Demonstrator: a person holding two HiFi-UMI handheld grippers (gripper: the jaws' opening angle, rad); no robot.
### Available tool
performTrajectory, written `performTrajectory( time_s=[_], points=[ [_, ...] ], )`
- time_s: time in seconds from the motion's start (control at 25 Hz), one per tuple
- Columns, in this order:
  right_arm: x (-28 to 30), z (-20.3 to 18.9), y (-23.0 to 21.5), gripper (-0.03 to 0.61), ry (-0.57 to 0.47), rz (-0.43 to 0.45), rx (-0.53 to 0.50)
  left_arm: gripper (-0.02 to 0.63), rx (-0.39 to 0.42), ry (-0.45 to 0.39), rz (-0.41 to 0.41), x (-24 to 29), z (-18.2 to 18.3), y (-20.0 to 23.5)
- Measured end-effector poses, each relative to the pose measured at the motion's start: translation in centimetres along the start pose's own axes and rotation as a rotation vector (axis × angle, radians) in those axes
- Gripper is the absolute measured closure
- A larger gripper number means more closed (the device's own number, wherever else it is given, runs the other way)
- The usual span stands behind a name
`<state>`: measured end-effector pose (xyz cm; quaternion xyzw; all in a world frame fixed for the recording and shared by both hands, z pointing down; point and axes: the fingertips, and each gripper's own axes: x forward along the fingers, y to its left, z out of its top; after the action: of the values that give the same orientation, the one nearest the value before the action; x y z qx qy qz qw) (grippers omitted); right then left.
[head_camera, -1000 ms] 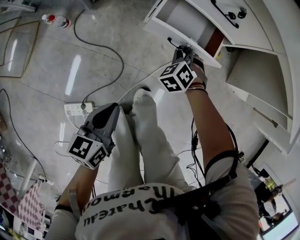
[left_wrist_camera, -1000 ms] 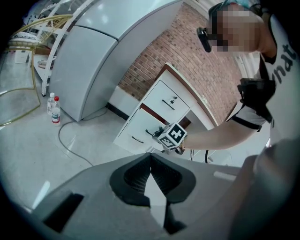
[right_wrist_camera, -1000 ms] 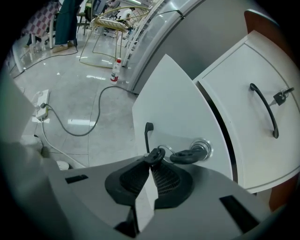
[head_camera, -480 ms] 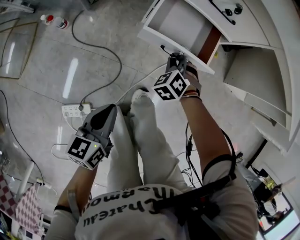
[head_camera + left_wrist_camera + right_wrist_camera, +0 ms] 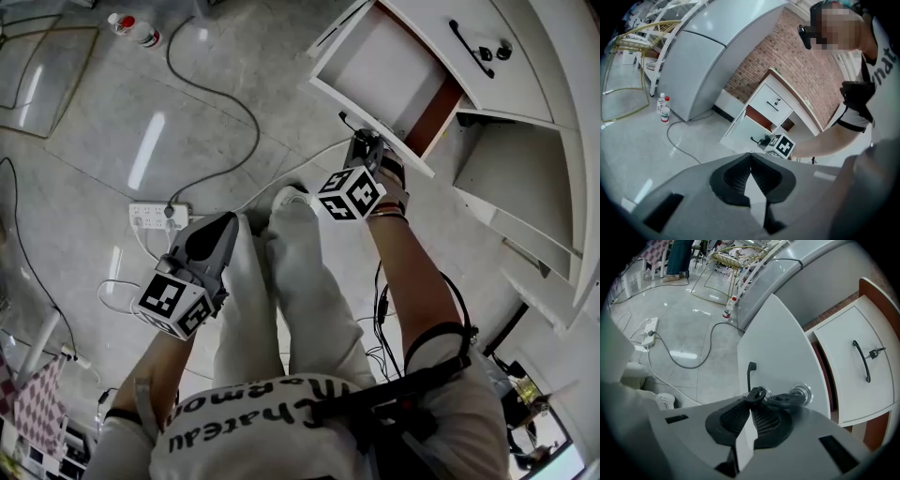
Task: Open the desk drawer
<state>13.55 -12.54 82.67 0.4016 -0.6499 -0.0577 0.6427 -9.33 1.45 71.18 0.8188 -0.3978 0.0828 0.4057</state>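
Note:
The white desk drawer point(image 5: 380, 70) stands pulled out, its inside bare. My right gripper point(image 5: 364, 148) is at the drawer front point(image 5: 787, 352), its jaws closing on the black drawer handle point(image 5: 750, 373), which the pads pinch at its lower end. A round lock point(image 5: 800, 392) with a black key tab sits beside the grip. My left gripper point(image 5: 217, 225) hovers over the person's left thigh, pads together on nothing point(image 5: 750, 157), pointing toward the desk.
Above the open drawer is a closed drawer point(image 5: 483, 42) with a black handle point(image 5: 861, 359) and a key. On the tiled floor lie a power strip point(image 5: 157, 216), looping cables point(image 5: 211, 84) and two bottles point(image 5: 131, 28). The person's legs and a shoe point(image 5: 286, 199) fill the middle.
The right gripper has drawn the handle toward the person and the drawer shows more of its inside. The left gripper stays over the thigh.

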Motion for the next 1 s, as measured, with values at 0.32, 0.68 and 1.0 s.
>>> performTrajectory(
  time_s=[0.32, 0.68, 1.0],
  points=[
    [1.0, -0.2, 1.2, 0.554, -0.025, -0.109, -0.048, 0.598, -0.006, -0.005, 0.016, -0.2, -0.4, 1.0],
    [2.1, -0.3, 2.3, 0.554, -0.052, -0.172, -0.069, 0.598, -0.026, 0.008, 0.037, 0.2, -1.4, 2.1],
    [2.1, -0.3, 2.5, 0.554, -0.049, -0.19, -0.064, 0.598, -0.031, 0.015, 0.027, 0.8, -1.6, 1.8]
  ],
)
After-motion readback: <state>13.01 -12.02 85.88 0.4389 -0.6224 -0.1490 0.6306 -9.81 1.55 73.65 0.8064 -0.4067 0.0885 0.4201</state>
